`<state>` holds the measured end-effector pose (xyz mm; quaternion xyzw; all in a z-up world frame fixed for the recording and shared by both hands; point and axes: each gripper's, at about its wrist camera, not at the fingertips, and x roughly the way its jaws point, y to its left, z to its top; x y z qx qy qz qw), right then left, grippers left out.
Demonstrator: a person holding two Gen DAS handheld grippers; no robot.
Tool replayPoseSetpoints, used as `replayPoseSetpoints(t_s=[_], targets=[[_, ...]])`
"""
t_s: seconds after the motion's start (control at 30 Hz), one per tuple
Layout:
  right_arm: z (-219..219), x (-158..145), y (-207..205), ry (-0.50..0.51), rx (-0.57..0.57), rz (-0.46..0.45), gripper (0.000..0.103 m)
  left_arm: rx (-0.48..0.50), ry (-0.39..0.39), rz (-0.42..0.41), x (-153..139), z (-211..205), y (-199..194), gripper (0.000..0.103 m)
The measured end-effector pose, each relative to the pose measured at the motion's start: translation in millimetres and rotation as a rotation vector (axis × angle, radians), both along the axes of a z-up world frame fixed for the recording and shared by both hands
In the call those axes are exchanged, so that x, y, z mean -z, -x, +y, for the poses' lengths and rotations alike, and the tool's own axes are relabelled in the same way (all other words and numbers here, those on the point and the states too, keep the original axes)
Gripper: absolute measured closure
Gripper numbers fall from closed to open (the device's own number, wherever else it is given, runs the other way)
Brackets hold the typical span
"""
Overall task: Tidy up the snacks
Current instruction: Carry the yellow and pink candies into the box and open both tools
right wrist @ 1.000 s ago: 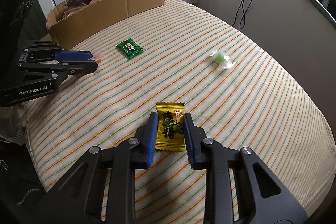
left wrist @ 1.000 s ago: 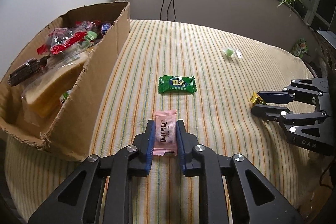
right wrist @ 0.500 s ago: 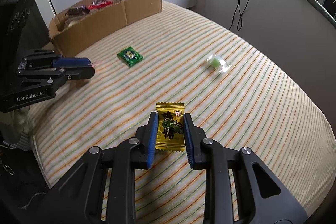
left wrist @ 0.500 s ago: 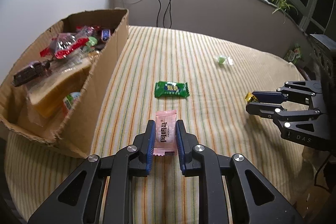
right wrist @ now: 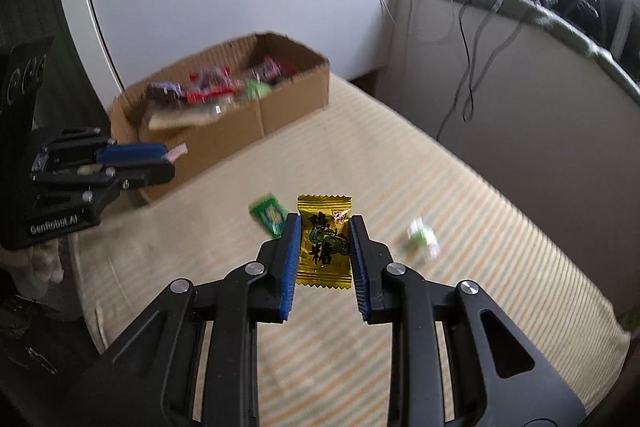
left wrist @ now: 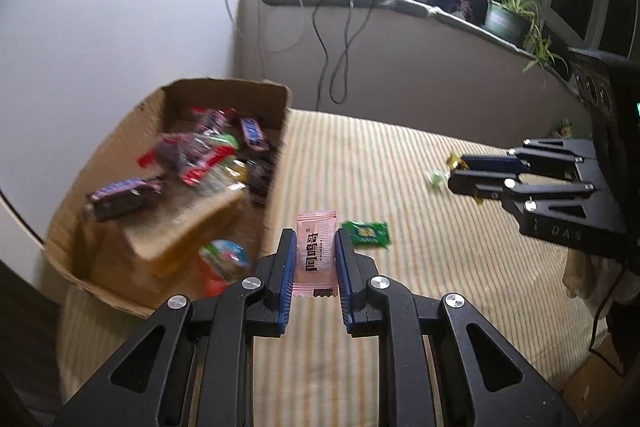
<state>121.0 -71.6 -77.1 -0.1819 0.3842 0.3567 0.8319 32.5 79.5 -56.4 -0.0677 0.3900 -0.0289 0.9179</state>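
My left gripper [left wrist: 315,247] is shut on a pink candy packet [left wrist: 315,255] and holds it in the air beside the right edge of the cardboard box [left wrist: 280,95], which holds several wrapped snacks. My right gripper [right wrist: 323,231] is shut on a yellow candy packet [right wrist: 324,247], raised above the striped cloth. A green candy packet [left wrist: 366,233] and a small clear-wrapped green candy [right wrist: 420,241] lie on the cloth. The left gripper also shows in the right wrist view [right wrist: 160,163], near the box [right wrist: 280,111].
The table under the striped cloth [left wrist: 380,155] is round, with its edge close behind both grippers. A ledge with cables [left wrist: 340,39], a power strip and potted plants [left wrist: 508,11] runs behind. A bright lamp glares at the top.
Both grippers have lifted well above the cloth with their candies and moved toward the cardboard box. The box now shows its inside from higher up.
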Motion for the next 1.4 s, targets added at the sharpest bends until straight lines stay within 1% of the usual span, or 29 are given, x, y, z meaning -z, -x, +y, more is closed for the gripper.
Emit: replayPoseSetpoints(t_s=[0.27, 0.43, 0.6, 0.87, 1.03, 1.27, 1.3, 1.33, 1.37, 1.4], targets=[[65.8, -18.8, -20.9, -0.021, -0.067, -0.03, 0.078, -0.042, -0.007, -0.018, -4.6, 31.3, -0.1, 0.085], [96.8, -19.9, -30.9, -0.025, -0.097, -0.031, 0.078, -0.056, -0.005, -0.016, -3.0, 44.2, -0.1, 0.085], [126.4, -13.2, -43.1, -0.017, -0.125, -0.017, 0.078, -0.06, 0.001, -0.012, -0.1, 51.4, -1.8, 0.085], [155.5, 0.3, -55.2, -0.005, -0.148, 0.011, 0.078, -0.061, 0.003, -0.008, 2.3, 57.7, -6.0, 0.085], [164.5, 6.1, -58.6, 0.002, -0.165, 0.026, 0.078, -0.063, 0.003, -0.004, 4.0, 61.5, -8.4, 0.085], [172.0, 10.1, -59.4, 0.014, -0.176, 0.02, 0.077, -0.075, 0.003, -0.005, 3.6, 62.9, -7.4, 0.084], [172.5, 10.2, -59.2, 0.016, -0.175, 0.018, 0.071, -0.077, 0.002, -0.004, 3.4, 63.0, -7.3, 0.08], [172.9, 10.0, -59.3, 0.017, -0.174, 0.016, 0.056, -0.08, 0.0, -0.005, 3.0, 63.3, -6.9, 0.076], [173.0, 9.3, -58.5, 0.015, -0.173, 0.009, 0.048, -0.083, -0.002, -0.006, 2.8, 63.8, -7.6, 0.066], [171.7, 7.6, -57.5, 0.009, -0.169, -0.004, 0.036, -0.086, -0.005, -0.009, 2.2, 63.7, -6.9, 0.057]])
